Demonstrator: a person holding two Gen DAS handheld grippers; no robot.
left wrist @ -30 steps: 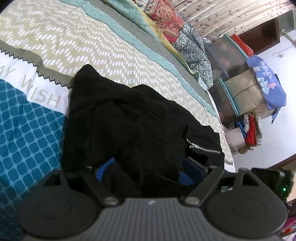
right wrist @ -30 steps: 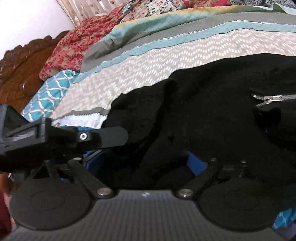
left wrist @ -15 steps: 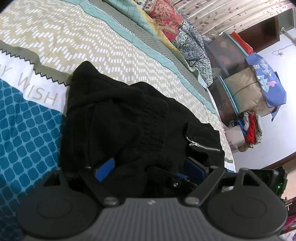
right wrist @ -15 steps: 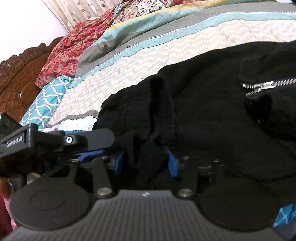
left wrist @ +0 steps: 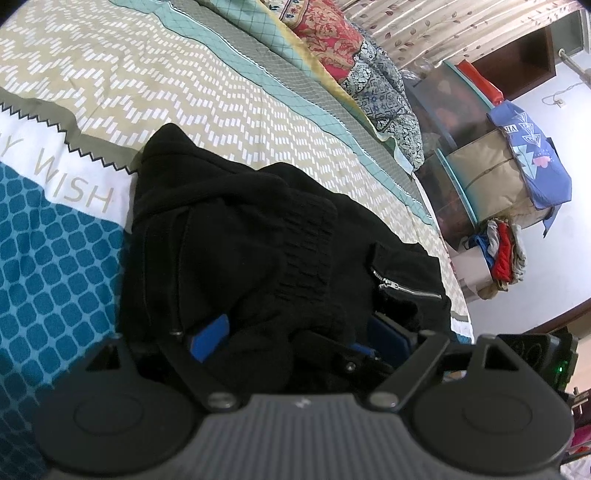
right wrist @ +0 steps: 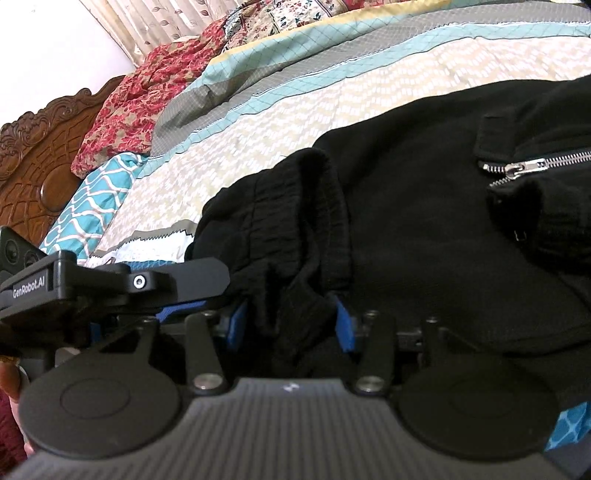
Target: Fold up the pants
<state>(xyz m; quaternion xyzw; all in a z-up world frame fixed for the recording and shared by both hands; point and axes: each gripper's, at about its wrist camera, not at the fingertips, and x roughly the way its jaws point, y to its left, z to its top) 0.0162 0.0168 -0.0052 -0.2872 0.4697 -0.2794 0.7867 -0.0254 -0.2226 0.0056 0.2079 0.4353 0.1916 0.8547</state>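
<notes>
On the bed point(left wrist: 221, 96), right claw point(right wrist: 290, 321) has just clamped the black pants point(right wrist: 424, 221); left claw point(left wrist: 295, 336) gapes wide around them.

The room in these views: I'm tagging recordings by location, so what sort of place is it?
Most likely a home bedroom. Black pants lie on a bed's patterned bedsheet, a carved wooden headboard stands behind, and curtains hang beside stacked storage bags.
</notes>
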